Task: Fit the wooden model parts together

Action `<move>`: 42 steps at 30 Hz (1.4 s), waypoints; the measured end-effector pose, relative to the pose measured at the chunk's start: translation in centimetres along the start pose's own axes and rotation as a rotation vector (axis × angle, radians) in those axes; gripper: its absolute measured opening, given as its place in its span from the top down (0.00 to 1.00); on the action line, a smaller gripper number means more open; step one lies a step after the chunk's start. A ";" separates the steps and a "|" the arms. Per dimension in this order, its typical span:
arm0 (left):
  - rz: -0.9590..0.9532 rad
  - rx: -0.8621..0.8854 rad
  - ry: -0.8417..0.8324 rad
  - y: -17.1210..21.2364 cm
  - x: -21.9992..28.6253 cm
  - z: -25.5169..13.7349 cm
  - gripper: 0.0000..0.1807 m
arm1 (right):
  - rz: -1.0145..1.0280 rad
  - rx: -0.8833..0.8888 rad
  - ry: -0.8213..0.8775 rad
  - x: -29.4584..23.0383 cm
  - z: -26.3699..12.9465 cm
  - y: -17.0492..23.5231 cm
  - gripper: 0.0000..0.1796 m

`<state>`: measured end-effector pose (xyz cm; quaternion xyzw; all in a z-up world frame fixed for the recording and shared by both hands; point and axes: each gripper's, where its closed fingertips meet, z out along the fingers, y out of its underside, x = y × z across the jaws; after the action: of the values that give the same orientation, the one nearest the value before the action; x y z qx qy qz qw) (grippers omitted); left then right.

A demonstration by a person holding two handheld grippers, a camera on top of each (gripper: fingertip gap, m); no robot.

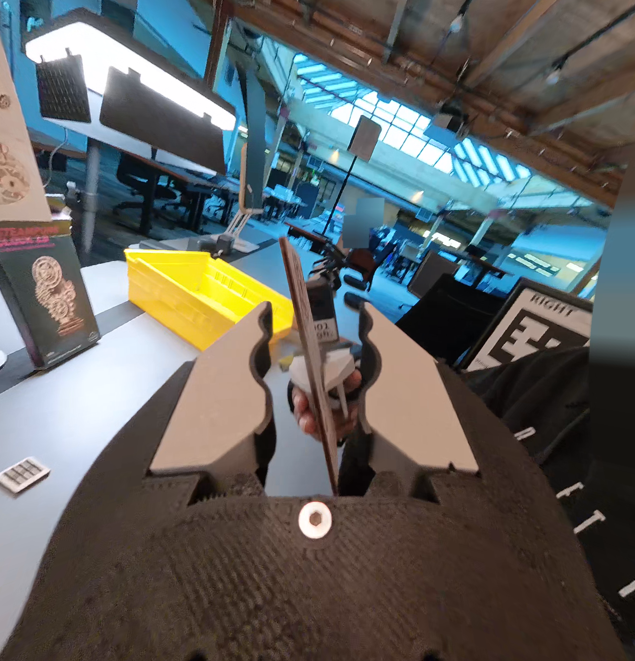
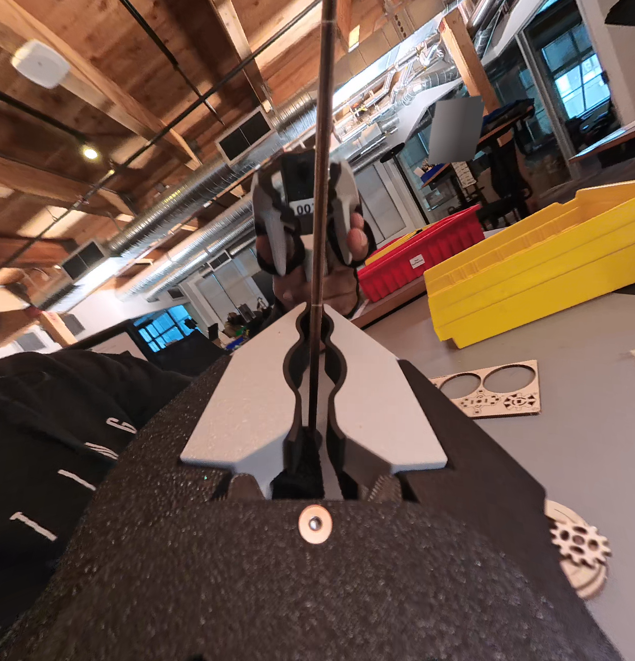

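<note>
Left wrist view. Left gripper: grey fingers spread wide, grasping nothing. Thin wooden sheet: seen edge-on, standing in the gap between the fingers, slightly tilted, touching neither. Right gripper: farther off, facing this camera from behind the sheet, with a person's hand on its handle. Yellow plastic bin: on the grey table, left of centre. Dark product box with a picture of a gear model: upright near the table's left edge. Small white tag: flat on the table, lower left. Black-and-white marker board: at right, beside a dark sleeve.

Right wrist view. Right gripper: fingers clenched on the wooden sheet, which runs edge-on from between the tips up out of the top of the frame. Left gripper: beyond the sheet, facing this camera, fingers apart on either side of it, held by a hand. Wooden cut-out panel with two round holes: flat on the table, right of the gripper. Wooden gear: lower right, lying on a round wooden disc. Yellow bin: right, with a red bin behind it.
</note>
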<state>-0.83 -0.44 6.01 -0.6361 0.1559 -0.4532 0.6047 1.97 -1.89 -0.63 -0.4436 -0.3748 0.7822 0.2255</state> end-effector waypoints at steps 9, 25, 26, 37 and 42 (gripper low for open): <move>-0.086 -0.181 -0.002 9.0 1.0 -1.0 0.83 | 0.059 0.004 -0.027 0.2 -0.4 -0.3 0.99; -0.192 -0.098 0.059 12.5 -0.5 -0.8 0.99 | 0.028 -0.053 0.035 1.7 -0.5 1.1 0.99; -0.197 -0.090 0.062 12.5 -0.5 -0.8 0.99 | 0.024 -0.053 0.040 1.7 -0.5 1.1 0.99; -0.214 -0.018 0.012 13.1 -2.4 -1.2 0.99 | -0.097 -0.012 0.173 4.0 -1.9 -0.4 0.89; -0.237 0.004 -0.041 13.4 -3.7 -1.7 0.99 | -0.258 0.072 0.340 5.7 -4.1 -3.0 0.90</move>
<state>0.55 -1.65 -7.87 -0.6580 0.0665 -0.5089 0.5510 2.68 5.44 -2.56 -0.5092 -0.3568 0.6736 0.3996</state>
